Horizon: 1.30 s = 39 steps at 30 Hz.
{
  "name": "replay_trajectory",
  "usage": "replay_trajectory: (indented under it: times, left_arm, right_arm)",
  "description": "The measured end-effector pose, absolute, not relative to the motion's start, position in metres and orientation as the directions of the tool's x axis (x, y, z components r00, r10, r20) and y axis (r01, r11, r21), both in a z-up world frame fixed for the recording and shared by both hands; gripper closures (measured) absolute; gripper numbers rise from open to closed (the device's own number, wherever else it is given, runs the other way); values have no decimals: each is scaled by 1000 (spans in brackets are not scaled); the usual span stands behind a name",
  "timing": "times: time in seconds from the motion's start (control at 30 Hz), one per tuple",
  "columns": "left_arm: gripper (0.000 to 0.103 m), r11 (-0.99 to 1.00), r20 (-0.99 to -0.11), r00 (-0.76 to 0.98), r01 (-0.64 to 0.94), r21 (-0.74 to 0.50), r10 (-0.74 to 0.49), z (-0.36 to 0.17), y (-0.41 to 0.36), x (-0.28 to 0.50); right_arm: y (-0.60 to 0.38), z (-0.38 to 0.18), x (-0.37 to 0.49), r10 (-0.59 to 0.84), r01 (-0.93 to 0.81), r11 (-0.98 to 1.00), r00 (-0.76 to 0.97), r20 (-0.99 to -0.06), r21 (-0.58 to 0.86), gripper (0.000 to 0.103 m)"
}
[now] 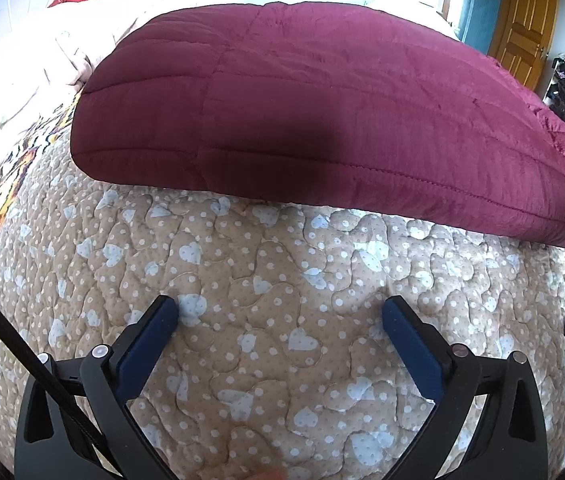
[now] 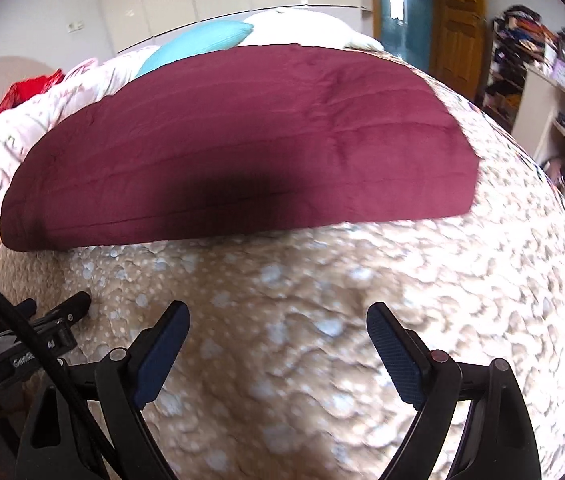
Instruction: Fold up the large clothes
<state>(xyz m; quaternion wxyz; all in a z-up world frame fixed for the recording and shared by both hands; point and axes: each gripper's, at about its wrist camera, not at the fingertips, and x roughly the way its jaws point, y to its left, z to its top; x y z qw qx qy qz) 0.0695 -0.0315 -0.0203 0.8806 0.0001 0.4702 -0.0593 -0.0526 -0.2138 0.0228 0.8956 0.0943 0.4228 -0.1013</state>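
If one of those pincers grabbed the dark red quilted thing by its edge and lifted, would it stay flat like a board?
Probably not. The maroon quilted garment looks puffy and stitched into soft panels, so it would likely droop and unfold. Its padding suggests it is bulky yet fairly light. The smooth-looking fabric might slip from the open left gripper unless pinched deeply.

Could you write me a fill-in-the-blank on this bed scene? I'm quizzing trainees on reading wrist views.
1. The folded quilt is coloured ____.
2. The bedspread beneath it carries a pattern of pale dots and ____.
3. The left gripper and right gripper both hold ____.

Missing words: maroon; hearts; nothing
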Motion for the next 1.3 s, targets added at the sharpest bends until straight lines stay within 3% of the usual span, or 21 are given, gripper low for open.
replay_trajectory:
  times: [0.23,0.43,0.8,1.3]
  left_arm:
    - [0,989,-822,553,119,-88,-139,-20,-19,74]
    - [0,993,-791,607,113,-14,-80,6,-4,39]
    - [0,984,-729,662,148,-97,-172,68,17,-40]
    - [0,985,-664,730,166,-53,-159,108,22,-84]
  right_arm:
    - [-220,31,-80,-148,306,950,609,-779,58,10]
    - [-205,50,-97,-168,276,961,640,-750,21,10]
    - [-180,78,-121,-226,267,962,675,-703,-53,10]
    - [-154,97,-134,-246,238,965,687,-683,-108,10]
